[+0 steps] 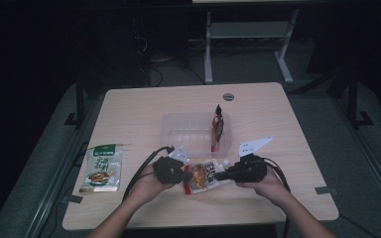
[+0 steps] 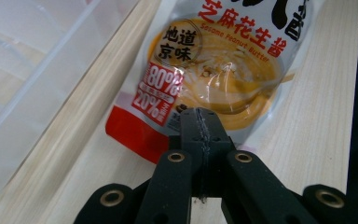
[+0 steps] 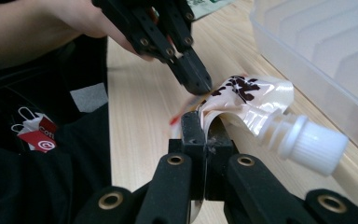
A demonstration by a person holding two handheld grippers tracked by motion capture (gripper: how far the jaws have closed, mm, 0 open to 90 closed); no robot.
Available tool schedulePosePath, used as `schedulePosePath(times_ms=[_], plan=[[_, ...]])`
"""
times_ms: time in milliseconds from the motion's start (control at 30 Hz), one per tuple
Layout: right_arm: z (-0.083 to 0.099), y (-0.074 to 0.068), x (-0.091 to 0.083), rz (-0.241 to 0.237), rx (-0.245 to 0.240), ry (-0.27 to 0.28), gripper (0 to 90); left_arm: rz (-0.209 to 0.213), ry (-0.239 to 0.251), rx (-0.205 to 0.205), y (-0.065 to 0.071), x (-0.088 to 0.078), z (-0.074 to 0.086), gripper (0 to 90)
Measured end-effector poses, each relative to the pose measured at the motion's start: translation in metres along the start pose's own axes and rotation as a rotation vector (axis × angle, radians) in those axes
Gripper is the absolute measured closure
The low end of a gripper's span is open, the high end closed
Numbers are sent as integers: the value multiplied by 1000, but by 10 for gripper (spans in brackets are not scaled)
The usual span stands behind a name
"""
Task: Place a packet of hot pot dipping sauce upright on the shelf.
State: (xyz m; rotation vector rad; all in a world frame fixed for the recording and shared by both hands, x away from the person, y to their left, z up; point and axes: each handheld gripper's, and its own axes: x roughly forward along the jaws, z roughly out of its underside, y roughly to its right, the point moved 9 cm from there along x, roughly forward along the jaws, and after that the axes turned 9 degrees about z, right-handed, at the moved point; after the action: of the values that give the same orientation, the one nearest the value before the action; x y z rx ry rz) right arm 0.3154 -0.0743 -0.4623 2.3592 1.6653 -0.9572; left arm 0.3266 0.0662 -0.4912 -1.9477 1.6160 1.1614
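- I have the sauce pouch [image 1: 203,176] near the front edge of the surface [image 1: 139,106], just in front of the clear plastic tray [image 1: 183,130], pinched at both ends.
- My left hand-held gripper [image 2: 200,122] is clamped on the pouch's red bottom seam; my right hand-held gripper [image 3: 205,135] is clamped on its edge beside the white screw cap [image 3: 314,144].
- It looks soft, glossy and slippery, and will likely sag in the middle; I judge the flat seams the safest hold.
- The label reads "Sesame Peanut Butter", with Chinese characters and "80%" and "20%" in a red box.
- A green packet [image 1: 101,168] lies near the left edge; a dark red sachet [image 1: 217,130] stands in the tray.
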Motion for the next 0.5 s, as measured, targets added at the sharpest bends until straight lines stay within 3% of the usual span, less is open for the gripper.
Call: schedulePosePath(times_ms=[200, 500], plan=[[-4, -8, 0, -32, -30, 22, 895, 12, -13, 33, 8, 11, -5, 899], [-13, -18, -3, -68, -41, 60, 895, 47, 25, 50, 17, 18, -18, 899]])
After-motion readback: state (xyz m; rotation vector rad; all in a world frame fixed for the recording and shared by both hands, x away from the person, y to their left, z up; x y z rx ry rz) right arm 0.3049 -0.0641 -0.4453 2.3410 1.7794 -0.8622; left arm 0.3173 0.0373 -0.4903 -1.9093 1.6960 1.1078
